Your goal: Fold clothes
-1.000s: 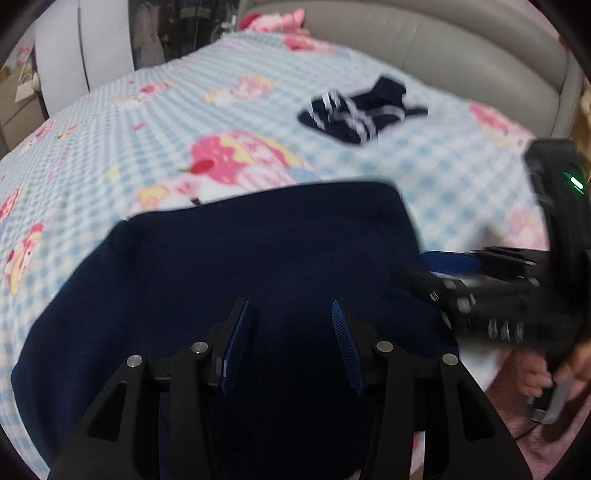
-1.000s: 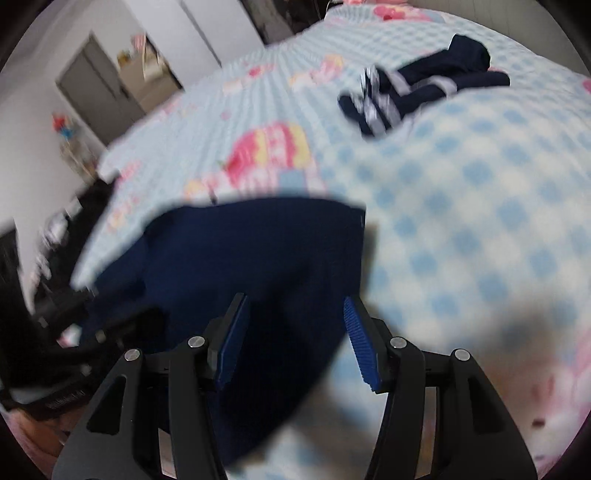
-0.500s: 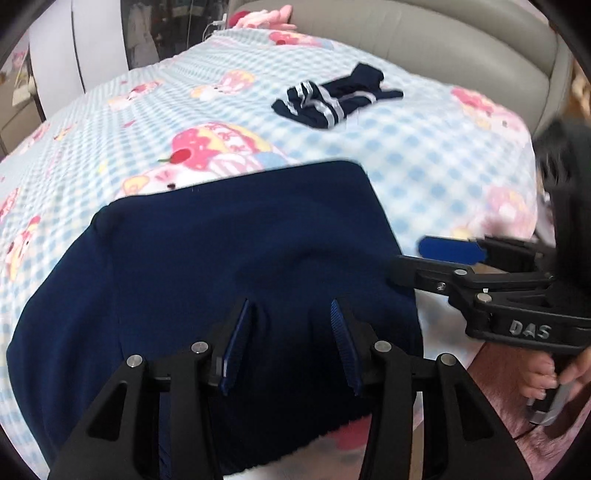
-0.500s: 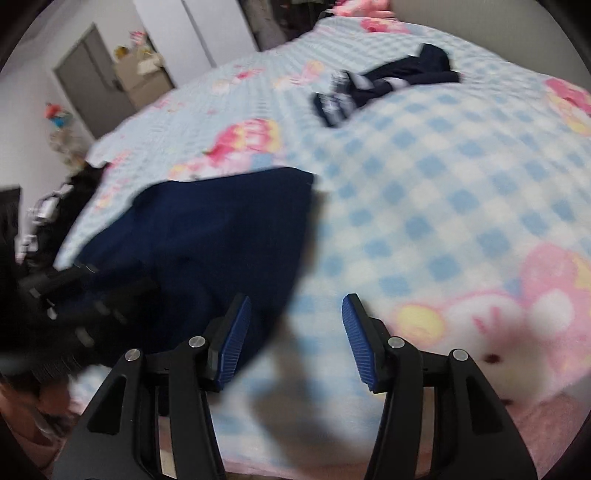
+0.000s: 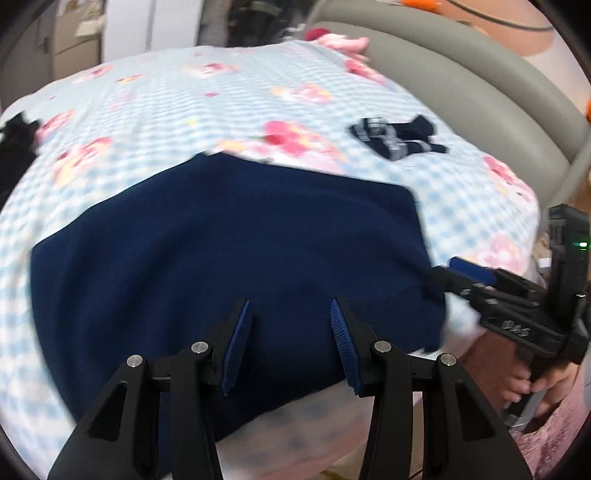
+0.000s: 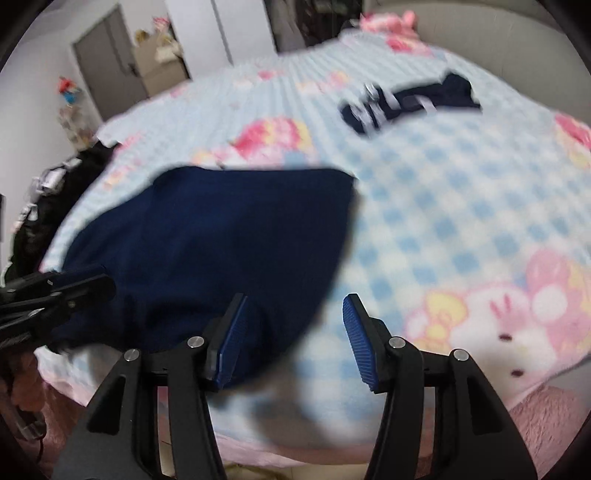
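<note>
A folded navy garment (image 5: 229, 266) lies flat near the front edge of a bed with a blue-checked blanket (image 5: 147, 122). My left gripper (image 5: 288, 332) hovers above the garment's near part, open, with nothing between its blue pads. My right gripper (image 6: 295, 328) is open too, over the garment's right edge (image 6: 221, 236) and the blanket beside it. From the left wrist view the right gripper (image 5: 458, 269) shows at the garment's right corner, with a hand (image 5: 535, 384) on its handle. A small navy item with white stripes (image 5: 395, 138) (image 6: 406, 101) lies farther back.
A grey padded headboard (image 5: 480, 85) curves along the bed's right side. Dark clothes (image 6: 48, 206) are heaped at the bed's left edge. Pink fabric (image 6: 388, 18) lies at the far end. Wardrobe doors and boxes (image 6: 155, 66) stand beyond the bed.
Both grippers have pulled back and shifted sideways over the bed's front edge. More of the garment's left side and the bed's left edge now show. Both grippers stay open.
</note>
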`<action>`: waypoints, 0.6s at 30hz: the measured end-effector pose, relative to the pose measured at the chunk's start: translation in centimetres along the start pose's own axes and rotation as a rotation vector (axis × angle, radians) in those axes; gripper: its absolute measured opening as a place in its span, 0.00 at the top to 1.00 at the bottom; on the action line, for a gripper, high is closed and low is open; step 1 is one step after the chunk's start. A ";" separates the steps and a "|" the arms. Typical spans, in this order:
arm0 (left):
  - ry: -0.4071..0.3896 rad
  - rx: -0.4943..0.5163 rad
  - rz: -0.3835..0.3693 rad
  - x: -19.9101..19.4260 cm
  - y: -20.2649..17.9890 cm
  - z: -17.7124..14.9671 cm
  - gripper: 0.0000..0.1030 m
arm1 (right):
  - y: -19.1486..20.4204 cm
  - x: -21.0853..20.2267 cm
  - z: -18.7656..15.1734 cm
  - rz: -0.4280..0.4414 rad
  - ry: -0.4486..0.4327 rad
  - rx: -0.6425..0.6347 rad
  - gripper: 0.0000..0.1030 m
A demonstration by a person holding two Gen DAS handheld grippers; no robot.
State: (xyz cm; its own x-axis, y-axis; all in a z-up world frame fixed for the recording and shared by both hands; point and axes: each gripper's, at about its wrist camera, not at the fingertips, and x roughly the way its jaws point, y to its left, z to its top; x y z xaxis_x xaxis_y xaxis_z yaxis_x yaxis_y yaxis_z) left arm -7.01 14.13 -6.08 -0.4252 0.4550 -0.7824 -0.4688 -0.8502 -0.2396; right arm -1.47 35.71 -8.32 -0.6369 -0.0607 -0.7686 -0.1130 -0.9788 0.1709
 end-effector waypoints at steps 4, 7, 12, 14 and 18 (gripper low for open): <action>0.022 -0.013 0.017 -0.1 2.1 -1.8 0.56 | 1.8 0.4 -1.5 -0.005 0.055 -0.059 0.48; 0.083 -0.011 0.090 1.7 3.2 -3.6 0.56 | 1.9 1.3 -2.7 -0.044 0.106 -0.085 0.47; 0.029 -0.071 0.045 0.0 4.5 -3.6 0.55 | -0.3 1.0 -2.6 -0.127 0.104 0.019 0.46; 0.000 -0.067 0.071 -1.2 5.1 -3.4 0.55 | -0.7 0.2 -2.5 -0.135 0.072 0.047 0.46; -0.018 -0.152 0.059 -2.7 8.3 -3.7 0.56 | -0.1 -2.2 -1.5 -0.072 -0.048 0.066 0.45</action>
State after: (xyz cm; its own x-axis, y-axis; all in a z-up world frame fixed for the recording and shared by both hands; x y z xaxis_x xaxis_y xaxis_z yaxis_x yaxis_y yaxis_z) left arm -6.91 4.88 -8.10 -0.4631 0.4067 -0.7875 -0.3203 -0.9052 -0.2792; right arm 1.10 35.63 -7.60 -0.6606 0.0205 -0.7504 -0.2092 -0.9651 0.1578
